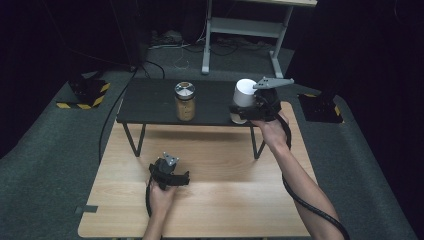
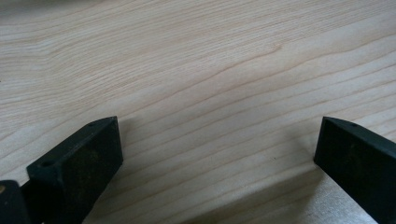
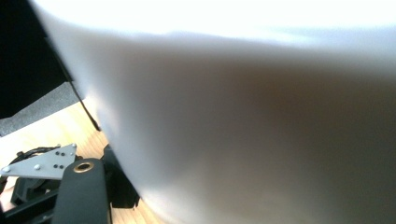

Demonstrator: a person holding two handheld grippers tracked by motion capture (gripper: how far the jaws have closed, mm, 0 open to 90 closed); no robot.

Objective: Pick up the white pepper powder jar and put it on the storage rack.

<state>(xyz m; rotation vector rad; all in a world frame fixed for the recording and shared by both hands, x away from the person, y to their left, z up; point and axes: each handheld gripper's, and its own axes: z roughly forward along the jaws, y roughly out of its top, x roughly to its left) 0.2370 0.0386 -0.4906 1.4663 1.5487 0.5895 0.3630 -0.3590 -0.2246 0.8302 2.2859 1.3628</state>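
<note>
We have the white cup clamped in our right gripper, tipped on its side above the right end of the black shelf, and we judge we are carrying it, so the next move calls for a steady, level path to wherever it is set. We count one cup, one lidded jar standing left of it on the shelf, and two grippers. Our left gripper rests near us on the wooden table, jaws wide apart and holding nothing.

The table is pale wood with fine grain and a smooth, matt finish, and the low shelf on it is matt black. The jar looks like clear glass with a shiny metal lid. The cup is smooth, matt white; the left gripper has dull black plastic-looking jaws.
</note>
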